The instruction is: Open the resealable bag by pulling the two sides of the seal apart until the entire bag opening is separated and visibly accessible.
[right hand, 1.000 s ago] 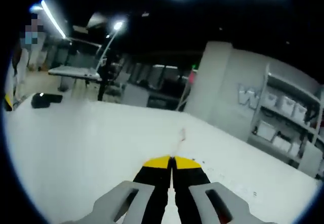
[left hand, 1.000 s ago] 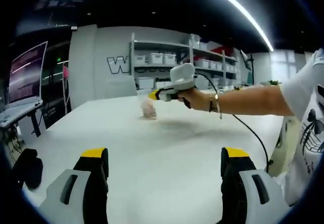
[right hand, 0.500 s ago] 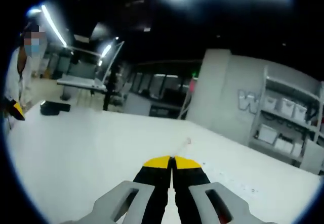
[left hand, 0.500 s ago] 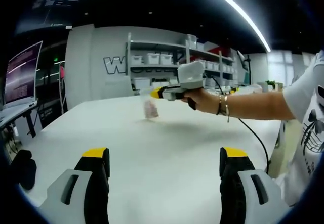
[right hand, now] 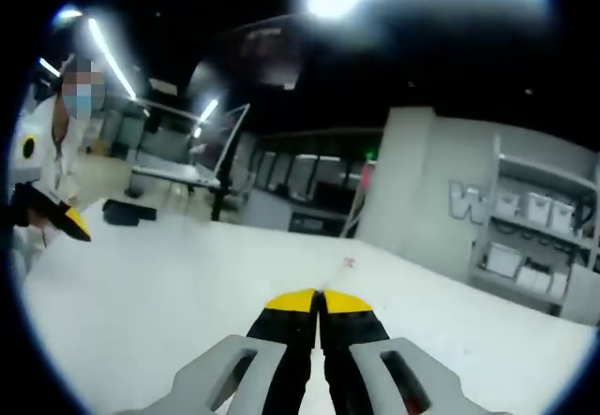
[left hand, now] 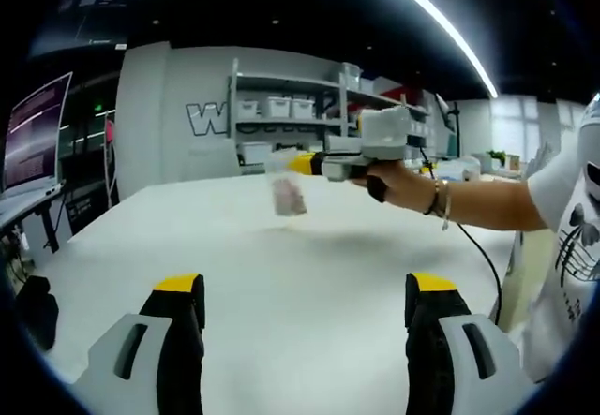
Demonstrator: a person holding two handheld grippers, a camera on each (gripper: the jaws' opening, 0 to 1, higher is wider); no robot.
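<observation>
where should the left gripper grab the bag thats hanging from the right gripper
Probably the top edge of the resealable bag, on the free side of the seal beside where the right gripper pinches it. The bag hangs clear above the white table with its contents sagging low, so the top strip is the flat part. The left gripper, open, could come in level from the near side.

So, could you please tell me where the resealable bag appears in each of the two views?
Left gripper view: the resealable bag hangs upper centre, above the white table, pinched by the right claw reaching in from the right.
Right gripper view: a thin edge of it pokes out just past the shut yellow tips, lower centre.
Shared landmark: the shelf of white bins beside the wall lettering.
</observation>
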